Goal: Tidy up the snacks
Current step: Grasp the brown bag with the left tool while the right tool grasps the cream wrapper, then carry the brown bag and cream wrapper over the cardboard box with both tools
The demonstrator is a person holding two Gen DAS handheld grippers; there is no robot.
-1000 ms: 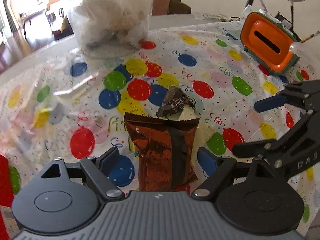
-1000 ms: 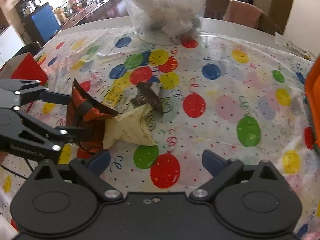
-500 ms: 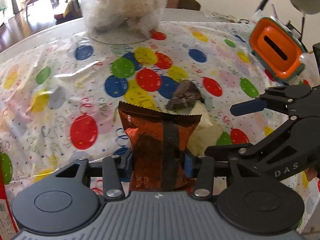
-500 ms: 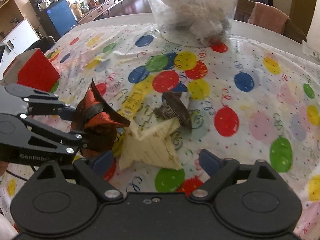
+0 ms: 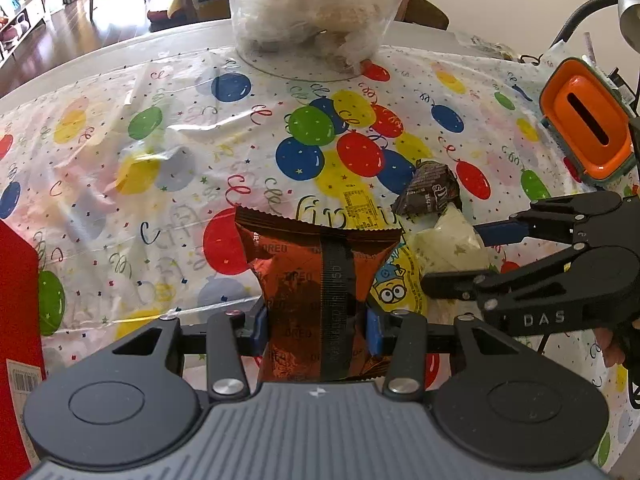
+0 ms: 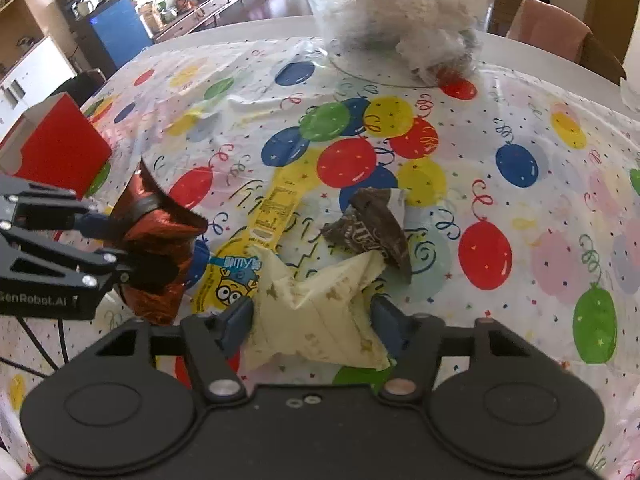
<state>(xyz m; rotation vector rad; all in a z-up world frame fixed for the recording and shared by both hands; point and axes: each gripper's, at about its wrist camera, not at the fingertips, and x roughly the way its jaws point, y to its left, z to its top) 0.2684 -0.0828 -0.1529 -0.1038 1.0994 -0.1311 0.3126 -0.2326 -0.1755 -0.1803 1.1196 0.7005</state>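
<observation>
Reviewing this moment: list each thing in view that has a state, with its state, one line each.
left gripper: shut on the orange-brown Oreo packet.
right gripper: jaws closing, pads against the cream star-print packet.
dark brown wrapper: crumpled, lying free on the tablecloth.
yellow cartoon packet: flat, partly covered.
clear plastic tub: open-topped, holding snacks.
red box: top open.

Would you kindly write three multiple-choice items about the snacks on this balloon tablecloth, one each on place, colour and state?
1. Where does the yellow cartoon packet lie?
A. flat on the tablecloth
B. in the clear bowl
C. on the red box

2. What colour is the Oreo packet?
A. green
B. reddish-brown
C. white

3. What sits between the right gripper pads?
A. nothing
B. the dark brown packet
C. the pale star-print packet

Answers: 1 A, it lies flat between both grippers. 2 B, its foil shows in the left gripper. 3 C, the closing jaws flank it.
</observation>
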